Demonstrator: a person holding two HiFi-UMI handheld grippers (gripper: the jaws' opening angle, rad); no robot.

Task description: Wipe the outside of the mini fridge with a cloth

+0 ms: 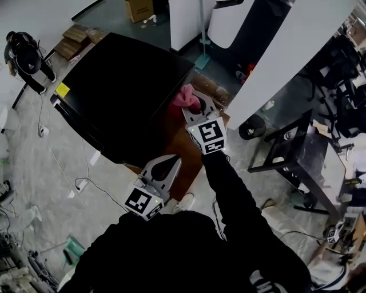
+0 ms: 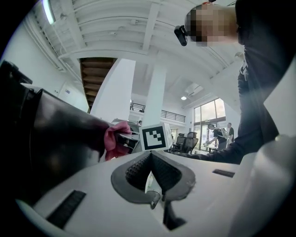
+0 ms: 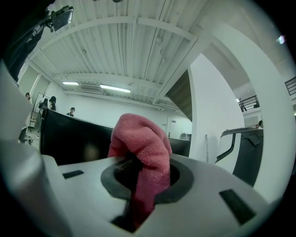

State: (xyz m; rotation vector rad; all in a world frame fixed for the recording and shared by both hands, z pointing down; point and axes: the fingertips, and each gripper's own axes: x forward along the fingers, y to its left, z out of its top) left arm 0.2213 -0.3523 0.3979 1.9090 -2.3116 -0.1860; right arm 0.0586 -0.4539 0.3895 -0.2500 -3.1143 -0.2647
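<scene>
Nearest the person, the left tool (image 1: 171,163) hangs in the air off the near corner of the mini fridge (image 1: 120,91). Its jaws are pressed together on nothing and it touches nothing. With no hand steadying the cabinet, a firm sideways rub could nudge it across the floor.

Just beyond, the right tool (image 1: 194,104) pinches the pink cloth (image 1: 184,97) and holds it against the fridge's right side, just below the top's right edge. The right gripper view shows the cloth (image 3: 143,148) bunched into a wad that hangs out of the jaws and down. Two risks follow from that. A small wad covers little surface on each pass. If the wad shifts or drags free on the glossy black panel, the hard jaw tips could meet the finish and scratch it.

No worktop carries the fridge; it appears to stand at floor level. Cables lie on the floor off its left side, well apart from both tools.

As for containers, the fridge shows only its shut outside, so I cannot tell what is inside. Far off, past its back edge, stands a cardboard box (image 1: 139,8); its contents are not visible.
</scene>
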